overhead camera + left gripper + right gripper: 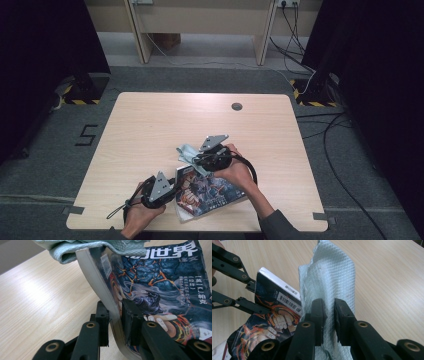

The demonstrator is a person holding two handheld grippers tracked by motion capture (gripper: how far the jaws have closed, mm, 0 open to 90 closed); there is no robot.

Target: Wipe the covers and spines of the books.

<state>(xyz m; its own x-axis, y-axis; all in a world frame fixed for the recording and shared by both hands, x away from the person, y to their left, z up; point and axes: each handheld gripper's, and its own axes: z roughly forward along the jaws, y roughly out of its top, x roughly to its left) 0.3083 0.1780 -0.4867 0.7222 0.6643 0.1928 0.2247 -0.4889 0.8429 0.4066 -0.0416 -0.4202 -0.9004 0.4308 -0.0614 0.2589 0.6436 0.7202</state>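
A paperback book (210, 192) with a dark blue and orange cover lies near the table's front edge. My left gripper (175, 188) is shut on the book's left edge; in the left gripper view its jaws (115, 312) pinch the cover and pages (155, 287), lifting that edge. A pale green waffle cloth (186, 152) drapes over the book's far end. My right gripper (198, 160) is shut on it, and in the right gripper view the cloth (329, 277) stands up between the pads (328, 306). The book (274, 302) and the left gripper's arms (234, 261) lie to its left.
The light wooden table (150, 125) stretches beyond the book, with a round grey grommet (237, 106) near its far edge. Cables (330, 145) run over the grey floor to the right. A wooden desk frame (200, 25) stands behind.
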